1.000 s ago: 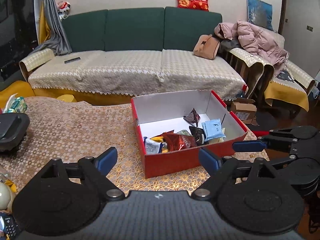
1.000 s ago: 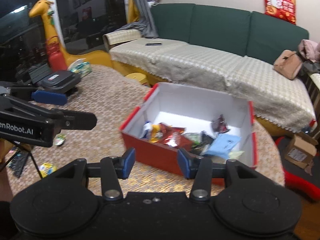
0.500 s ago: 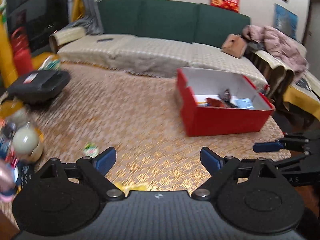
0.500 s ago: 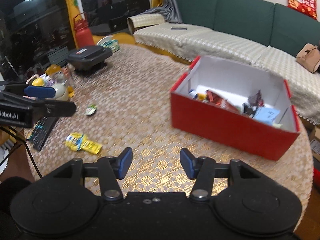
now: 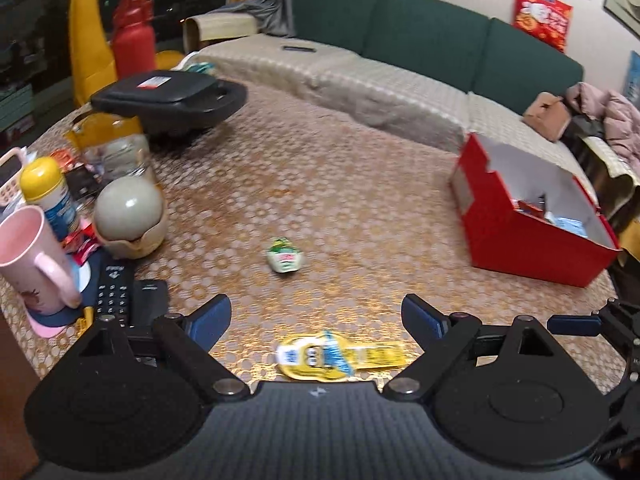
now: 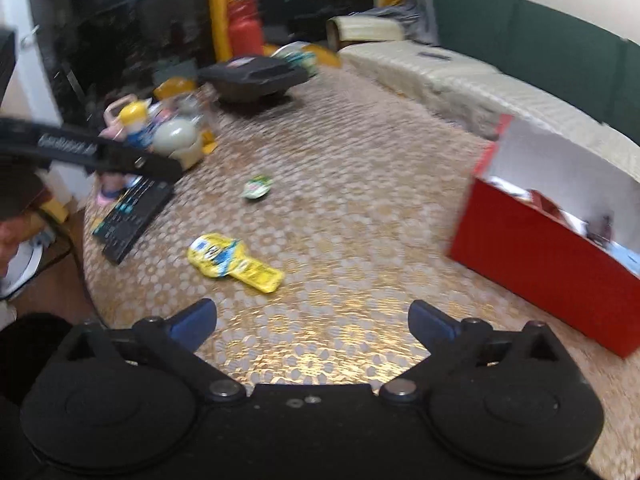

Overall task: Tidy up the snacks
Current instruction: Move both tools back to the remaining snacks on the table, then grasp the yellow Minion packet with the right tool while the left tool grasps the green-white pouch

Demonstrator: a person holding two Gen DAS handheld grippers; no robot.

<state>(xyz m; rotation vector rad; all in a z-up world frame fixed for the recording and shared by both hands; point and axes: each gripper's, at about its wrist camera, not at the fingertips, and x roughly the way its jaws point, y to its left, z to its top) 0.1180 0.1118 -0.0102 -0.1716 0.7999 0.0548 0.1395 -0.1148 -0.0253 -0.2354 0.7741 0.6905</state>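
A round worktop (image 5: 320, 168) with a gold honeycomb cloth stands in front of a long green sofa (image 5: 420, 40). On the right side of the worktop sits a red box (image 5: 528, 240) with white walls inside. It is open on top. Some snack packs lie in it: red ones and a light blue one can be seen, the rest are hard to make out.

Two snacks are out on the cloth. A small green and white snack (image 5: 285, 256) lies near the middle. A flat yellow snack pack (image 5: 332, 356) lies close to the near edge, well apart from the box.

The left gripper (image 5: 316, 316) hangs just above the yellow pack with its jaws spread wide and nothing between them. The right gripper (image 6: 312, 320) has just been opening its jaws; they are spread wide too and hold nothing.

On the left are a pink mug (image 5: 28, 256), a remote (image 5: 114, 292), a yellow-capped bottle (image 5: 48, 192) and a black case (image 5: 168, 100).
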